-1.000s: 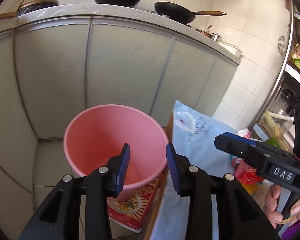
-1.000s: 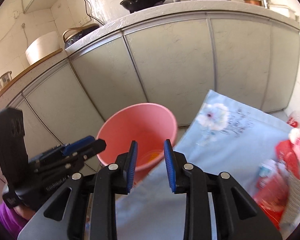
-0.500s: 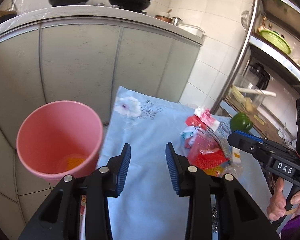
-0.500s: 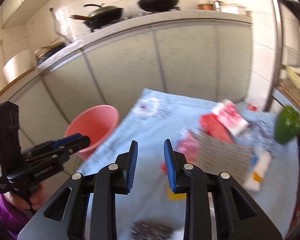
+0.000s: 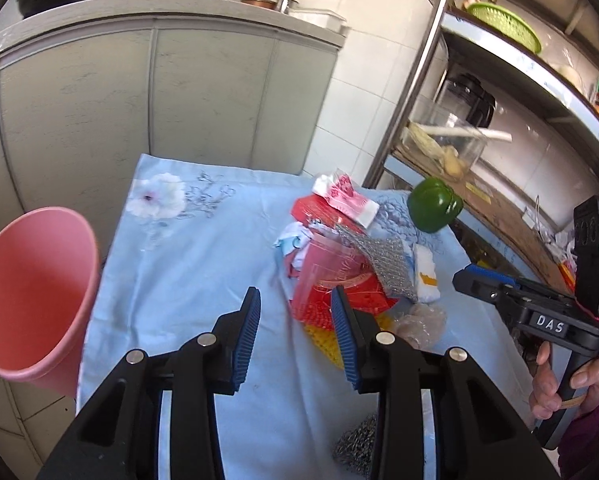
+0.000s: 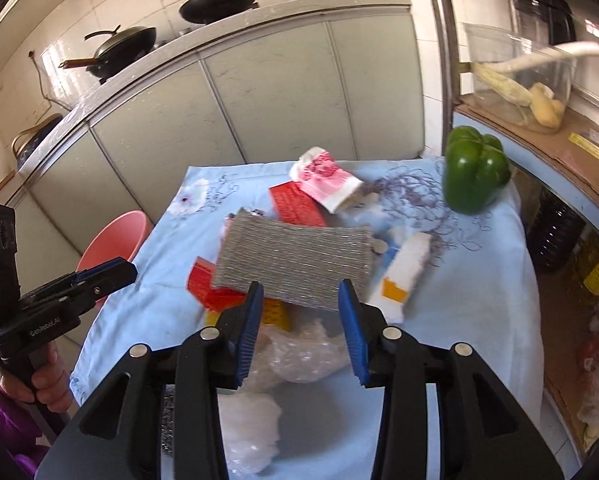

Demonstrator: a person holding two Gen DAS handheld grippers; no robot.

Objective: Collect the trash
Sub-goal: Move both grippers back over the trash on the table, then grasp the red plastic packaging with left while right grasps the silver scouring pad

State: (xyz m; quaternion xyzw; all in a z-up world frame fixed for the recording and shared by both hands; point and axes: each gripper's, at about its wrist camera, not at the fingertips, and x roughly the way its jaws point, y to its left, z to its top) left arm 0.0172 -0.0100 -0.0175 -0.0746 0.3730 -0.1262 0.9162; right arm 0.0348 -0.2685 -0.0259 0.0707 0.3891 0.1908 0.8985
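Kitchen table, blue cloth [image 6: 171, 296]: trash pile [image 6: 299, 256] at 12 o'clock of right gripper [image 6: 301, 330], silver-mesh long axis 9-to-3. Left gripper [image 5: 295, 338]: pile at 1 o'clock. Both jaws apart, empty; right nearer.

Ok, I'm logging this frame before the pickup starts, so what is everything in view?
bin: 1, pink, beside the table's left edge
tablecloth: 1, light blue, floral, covering the table
green pepper: 1, green, far right of cloth
mesh pad: 1, silver, atop the trash pile
red wrappers: several, red, mid-cloth
crumpled plastic: clear, near edge
white carton: 1, white and orange, right of pad
pans: 2, black, on counter
left gripper: open, empty
right gripper: open, empty
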